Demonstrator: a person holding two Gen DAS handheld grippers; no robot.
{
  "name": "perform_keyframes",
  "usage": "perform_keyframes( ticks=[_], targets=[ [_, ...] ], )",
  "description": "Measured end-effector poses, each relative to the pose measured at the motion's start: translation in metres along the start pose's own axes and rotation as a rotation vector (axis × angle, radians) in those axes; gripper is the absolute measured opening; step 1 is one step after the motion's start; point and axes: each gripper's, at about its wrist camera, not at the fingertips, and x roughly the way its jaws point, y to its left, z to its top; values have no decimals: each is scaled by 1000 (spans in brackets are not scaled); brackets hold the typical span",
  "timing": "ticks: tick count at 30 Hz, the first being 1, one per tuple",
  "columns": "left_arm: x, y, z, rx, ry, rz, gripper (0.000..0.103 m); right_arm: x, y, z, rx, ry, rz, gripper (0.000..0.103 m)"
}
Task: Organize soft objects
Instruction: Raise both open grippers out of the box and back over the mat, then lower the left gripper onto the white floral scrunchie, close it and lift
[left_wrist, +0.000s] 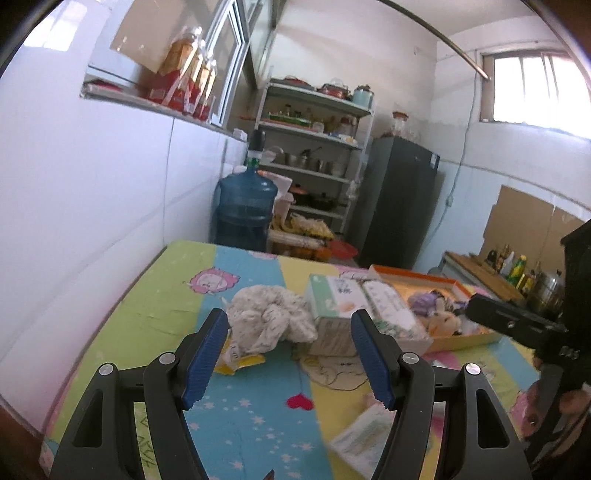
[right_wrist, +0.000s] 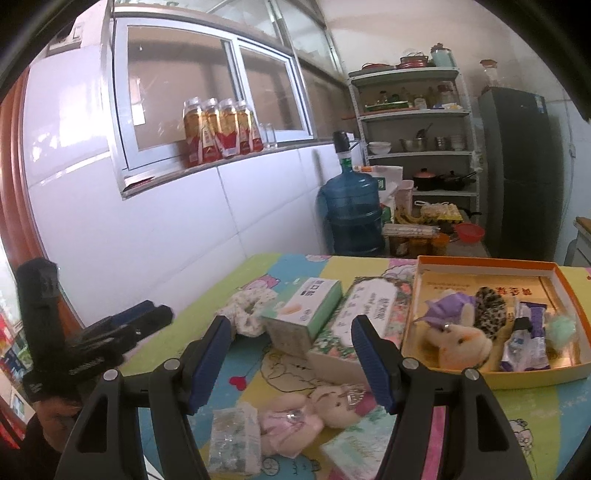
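Observation:
My left gripper (left_wrist: 289, 321) is open, low over the cartoon-print table cover (left_wrist: 166, 306). A crumpled white patterned cloth (left_wrist: 269, 317) lies just past its tips and nothing sits between the fingers. My right gripper (right_wrist: 291, 328) is also open and empty. Below it a plush bunny in a pink dress (right_wrist: 314, 410) lies on the table. An orange tray (right_wrist: 491, 376) at the right holds a bunny with a purple hat (right_wrist: 458, 332), a leopard-print scrunchie (right_wrist: 489, 312), a purple packet (right_wrist: 524, 343) and a green pompom (right_wrist: 561, 328). The same cloth (right_wrist: 247, 310) appears left of the boxes.
A green box (right_wrist: 306, 314) and a floral box (right_wrist: 365, 321) lie side by side mid-table. A tissue pack (right_wrist: 232, 439) lies near the front edge, a yellow packet (left_wrist: 240, 363) beside the cloth. A white tiled wall runs along the left. A water jug (left_wrist: 243, 210) and shelves stand beyond.

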Motion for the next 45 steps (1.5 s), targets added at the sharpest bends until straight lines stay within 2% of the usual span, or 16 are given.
perform_keyframes(
  ticks=[8, 14, 20, 21, 22, 23, 25, 28, 32, 37, 41, 45],
  targets=[
    [61, 16, 2, 37, 133, -21, 71, 7, 3, -3, 5, 15, -4, 67],
    [99, 25, -1, -1, 210, -24, 71, 10, -10, -2, 36, 20, -16, 67],
    [118, 30, -5, -36, 245, -19, 71, 15, -18, -5, 49, 31, -20, 67],
    [118, 30, -5, -40, 243, -25, 68, 16, -19, -5, 50, 33, -19, 67],
    [119, 31, -5, -44, 238, -34, 57, 16, -20, -6, 52, 35, -18, 67],
    [119, 31, -5, -45, 229, -34, 50, 17, -21, -6, 55, 37, -15, 67],
    [117, 31, -5, -52, 221, -32, 26, 19, -22, -6, 58, 42, -10, 67],
    [116, 32, -5, -60, 215, -49, 13, 22, -23, -8, 62, 51, -3, 67],
    [107, 31, -4, -58, 178, -58, 10, 29, -21, -9, 68, 65, 10, 67],
    [80, 34, 3, -90, 90, -65, 10, 34, -16, -9, 64, 73, 27, 67],
    [45, 32, 14, -77, -24, -11, 10, 41, -5, -7, 62, 86, 71, 67],
    [19, 31, 23, -46, -93, 40, 10, 59, 20, -8, 46, 133, 148, 67]
  ],
)
